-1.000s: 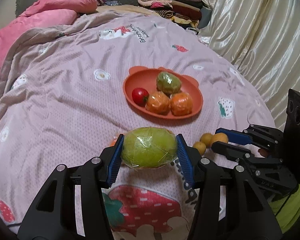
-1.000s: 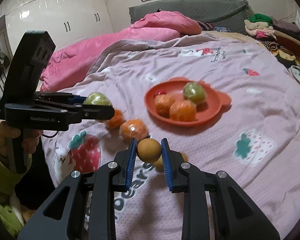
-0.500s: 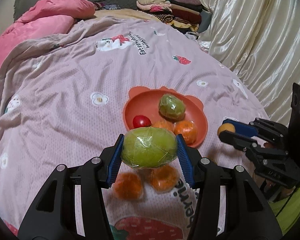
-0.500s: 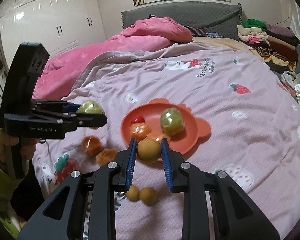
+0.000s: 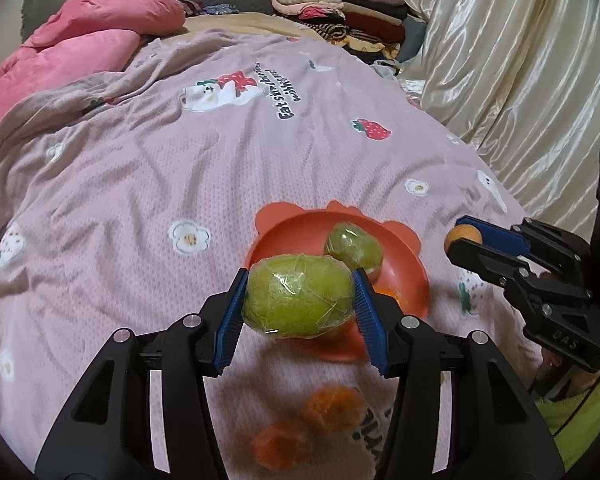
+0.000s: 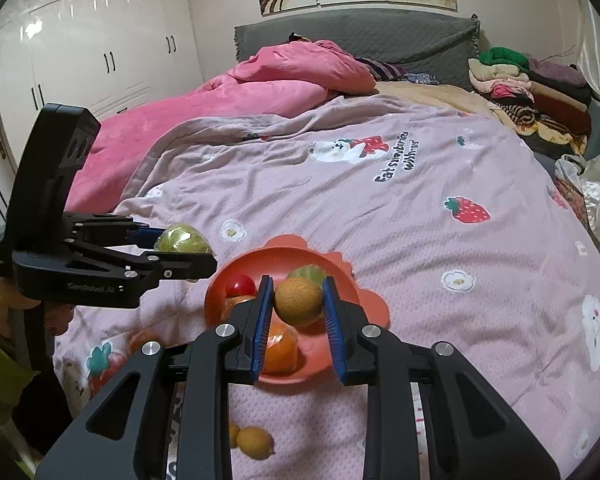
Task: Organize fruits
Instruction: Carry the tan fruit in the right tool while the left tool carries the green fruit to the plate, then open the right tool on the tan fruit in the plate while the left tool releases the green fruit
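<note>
In the last second you've carried both fruits from the blanket up over the orange plate (image 5: pixel 418 276) — left gripper (image 5: pixel 299 297) clamps the wrapped green mango (image 5: pixel 299 297), right gripper (image 6: pixel 298 301) pinches the small brown fruit (image 6: pixel 298 301); release looks next, though height above the plate is hard to judge.

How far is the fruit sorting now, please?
Done: the orange plate already holds a wrapped green fruit, a tomato and an orange. In hand: left tongs carry a green mango, right tongs a brown fruit. Left: loose oranges and small fruits.
</note>
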`<state>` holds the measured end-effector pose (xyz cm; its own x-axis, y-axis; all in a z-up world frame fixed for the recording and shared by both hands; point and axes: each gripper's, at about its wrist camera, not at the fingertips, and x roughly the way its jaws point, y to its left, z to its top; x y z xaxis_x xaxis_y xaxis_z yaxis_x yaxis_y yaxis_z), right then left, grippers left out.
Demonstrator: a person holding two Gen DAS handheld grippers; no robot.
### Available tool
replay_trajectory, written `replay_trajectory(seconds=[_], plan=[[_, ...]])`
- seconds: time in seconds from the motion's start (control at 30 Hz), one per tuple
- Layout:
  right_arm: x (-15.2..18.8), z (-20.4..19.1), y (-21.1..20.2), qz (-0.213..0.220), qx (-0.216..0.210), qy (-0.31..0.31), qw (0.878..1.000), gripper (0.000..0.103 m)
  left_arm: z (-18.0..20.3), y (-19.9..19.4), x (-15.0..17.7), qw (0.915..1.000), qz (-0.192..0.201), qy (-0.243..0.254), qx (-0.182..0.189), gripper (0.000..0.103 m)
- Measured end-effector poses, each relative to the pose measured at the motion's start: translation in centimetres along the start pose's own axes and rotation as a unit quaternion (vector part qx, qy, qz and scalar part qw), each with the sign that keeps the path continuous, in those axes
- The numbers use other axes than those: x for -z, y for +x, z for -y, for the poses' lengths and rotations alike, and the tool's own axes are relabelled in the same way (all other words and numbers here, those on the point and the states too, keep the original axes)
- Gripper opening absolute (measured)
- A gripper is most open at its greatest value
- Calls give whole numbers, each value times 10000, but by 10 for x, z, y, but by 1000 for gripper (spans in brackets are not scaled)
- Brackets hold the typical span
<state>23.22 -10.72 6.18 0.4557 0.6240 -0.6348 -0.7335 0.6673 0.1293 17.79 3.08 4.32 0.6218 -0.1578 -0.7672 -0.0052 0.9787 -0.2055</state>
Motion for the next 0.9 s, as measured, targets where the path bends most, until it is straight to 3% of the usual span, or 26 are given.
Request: replay_trajectory(seconds=[0.5, 0.9], plan=[[14, 11, 20, -182, -3, 165, 9997, 24, -6, 49, -16, 9993, -366, -8, -4, 43], [21, 11, 35, -371, 57, 127, 9992, 24, -2, 64, -18, 9989, -457, 91, 42, 43]])
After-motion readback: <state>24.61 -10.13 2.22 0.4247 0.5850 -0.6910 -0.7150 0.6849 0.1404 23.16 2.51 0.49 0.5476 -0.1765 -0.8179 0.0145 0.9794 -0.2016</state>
